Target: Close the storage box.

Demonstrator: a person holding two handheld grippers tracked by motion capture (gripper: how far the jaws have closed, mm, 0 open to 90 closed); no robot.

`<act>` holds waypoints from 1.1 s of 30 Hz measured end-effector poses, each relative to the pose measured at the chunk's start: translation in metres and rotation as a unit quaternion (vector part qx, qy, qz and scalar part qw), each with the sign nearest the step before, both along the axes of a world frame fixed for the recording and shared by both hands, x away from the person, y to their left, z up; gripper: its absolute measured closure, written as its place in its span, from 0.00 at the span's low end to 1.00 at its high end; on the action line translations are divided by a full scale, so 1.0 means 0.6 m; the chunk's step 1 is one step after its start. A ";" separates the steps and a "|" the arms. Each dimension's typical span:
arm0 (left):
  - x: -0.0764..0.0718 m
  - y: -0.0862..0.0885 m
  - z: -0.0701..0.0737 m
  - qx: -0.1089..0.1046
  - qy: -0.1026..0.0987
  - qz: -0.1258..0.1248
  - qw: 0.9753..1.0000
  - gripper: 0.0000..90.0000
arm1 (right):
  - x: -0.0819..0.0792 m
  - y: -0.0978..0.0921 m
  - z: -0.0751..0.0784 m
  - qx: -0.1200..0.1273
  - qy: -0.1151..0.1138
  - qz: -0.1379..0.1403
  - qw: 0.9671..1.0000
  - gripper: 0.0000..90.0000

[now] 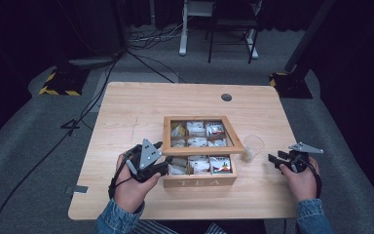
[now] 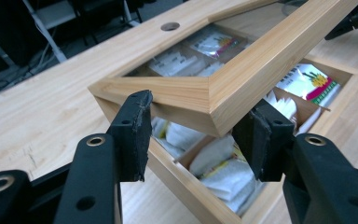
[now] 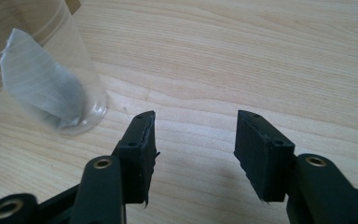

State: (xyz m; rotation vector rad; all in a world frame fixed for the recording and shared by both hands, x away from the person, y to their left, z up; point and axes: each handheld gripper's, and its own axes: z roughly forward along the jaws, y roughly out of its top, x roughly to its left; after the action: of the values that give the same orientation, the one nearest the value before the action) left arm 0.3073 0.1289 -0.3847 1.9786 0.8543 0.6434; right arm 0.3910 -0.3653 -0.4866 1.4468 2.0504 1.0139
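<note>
the tea box [image 1: 199, 181] stands on the table [image 1: 126, 112], near its front edge, with tea packets [image 1: 198, 141] in its compartments. its lid [image 1: 202, 151] hangs tilted over the box. the left gripper [image 1: 161, 157] is at the lid's front left corner. right of the box stands a cup [image 1: 252, 147] with 1 tea bag [image 3: 37, 84] in it; the right gripper [image 1: 274, 159] lies just right of the cup.

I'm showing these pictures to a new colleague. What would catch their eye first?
Probably the wooden tea box at the middle of the table, its glass-paned lid partly raised, one corner between the open jaws of the left tool. Next, right of the box, the clear cup holding a tea bag.
</note>
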 end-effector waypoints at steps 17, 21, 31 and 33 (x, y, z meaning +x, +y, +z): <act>-0.015 -0.001 -0.034 0.005 0.051 0.001 0.999 0.53 | -0.001 0.001 0.003 0.005 -0.003 0.002 1.000 0.54; -0.016 -0.001 -0.038 0.006 0.058 -0.001 0.998 0.53 | -0.001 0.002 0.003 0.005 -0.004 0.003 1.000 0.54; -0.017 -0.003 -0.045 0.022 0.079 -0.005 0.997 0.52 | -0.001 0.001 0.006 0.006 -0.008 0.001 1.000 0.54; -0.017 -0.003 -0.047 0.026 0.086 -0.007 0.996 0.52 | 0.000 0.002 0.006 0.006 -0.007 0.001 1.000 0.54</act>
State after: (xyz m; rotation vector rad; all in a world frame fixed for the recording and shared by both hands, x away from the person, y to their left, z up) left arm 0.2969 0.1268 -0.4130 2.1073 0.9329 0.4967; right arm 0.3909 -0.3643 -0.4831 1.4409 2.0394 1.0352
